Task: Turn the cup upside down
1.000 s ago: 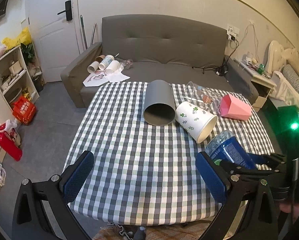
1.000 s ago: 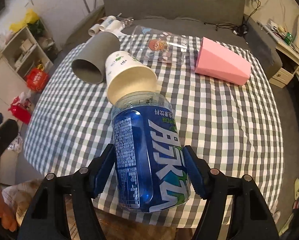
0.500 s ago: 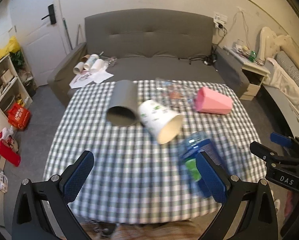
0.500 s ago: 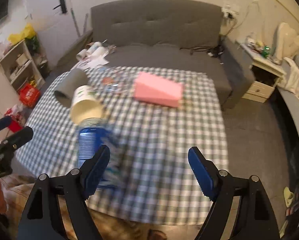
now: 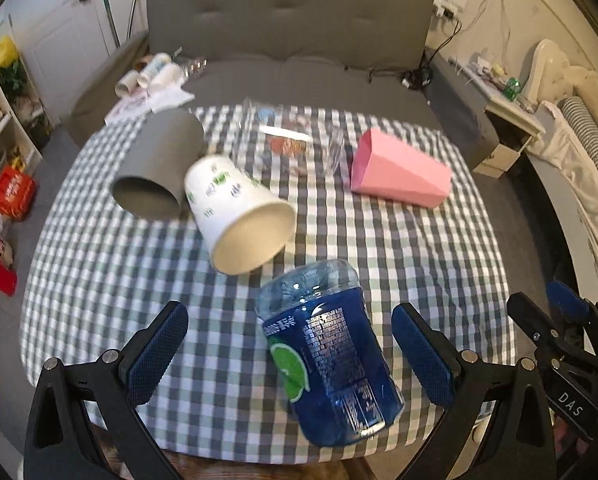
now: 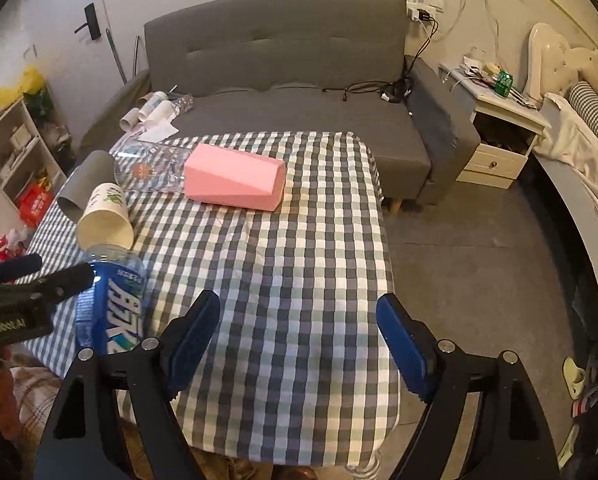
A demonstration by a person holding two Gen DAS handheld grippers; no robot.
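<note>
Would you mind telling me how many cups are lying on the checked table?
5: grey cup far left, white paper cup beside it, clear cup behind, pink cup right, blue cut-bottle cup nearest.

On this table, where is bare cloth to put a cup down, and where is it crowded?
The table's right half is bare, from the pink cup down to the near edge in front of the right gripper. It is crowded on the left, where the grey cup, paper cup, clear cup and blue bottle lie.

home, living rm | grey sofa (image 6: 283,80) | nightstand (image 6: 499,136) | checked tablecloth (image 6: 299,280)
</note>
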